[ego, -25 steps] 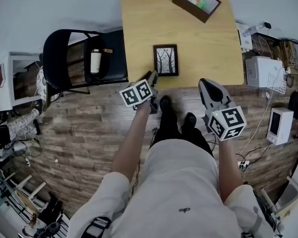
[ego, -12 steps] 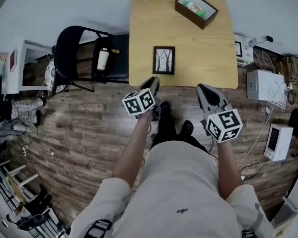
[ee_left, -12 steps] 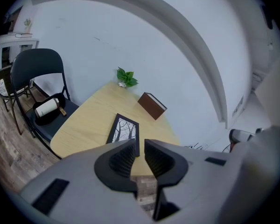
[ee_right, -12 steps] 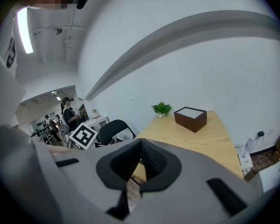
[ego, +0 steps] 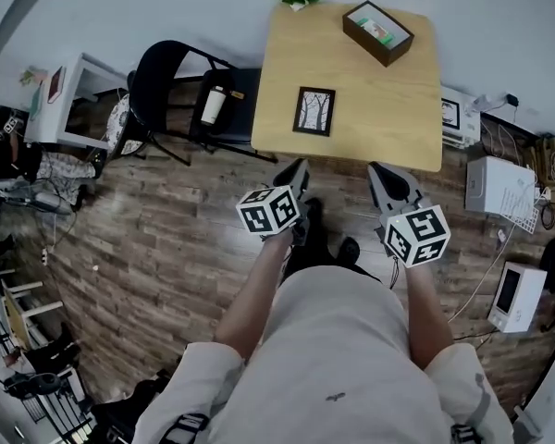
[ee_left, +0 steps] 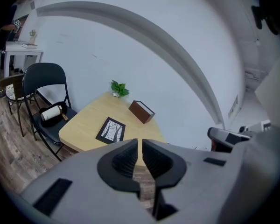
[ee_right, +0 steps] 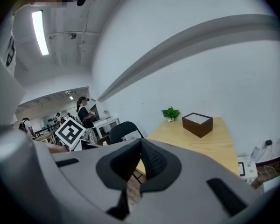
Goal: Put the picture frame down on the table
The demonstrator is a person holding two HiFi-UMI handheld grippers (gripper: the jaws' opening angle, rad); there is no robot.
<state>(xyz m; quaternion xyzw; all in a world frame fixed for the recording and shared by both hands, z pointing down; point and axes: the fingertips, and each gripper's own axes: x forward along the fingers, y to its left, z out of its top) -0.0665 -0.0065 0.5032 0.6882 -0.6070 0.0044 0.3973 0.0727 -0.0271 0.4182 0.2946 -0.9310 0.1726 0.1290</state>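
Your left gripper and right gripper hang closed on nothing, short of the table where the tree-print picture frame lies flat.

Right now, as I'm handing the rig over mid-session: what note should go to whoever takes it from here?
Left gripper: jaws together, empty, over the floor short of the table.
Right gripper: the same.
The black picture frame with a tree print lies flat on the light wooden table, towards its near edge, and neither gripper touches it.
Done: the frame is down.
Left: nothing that shows.
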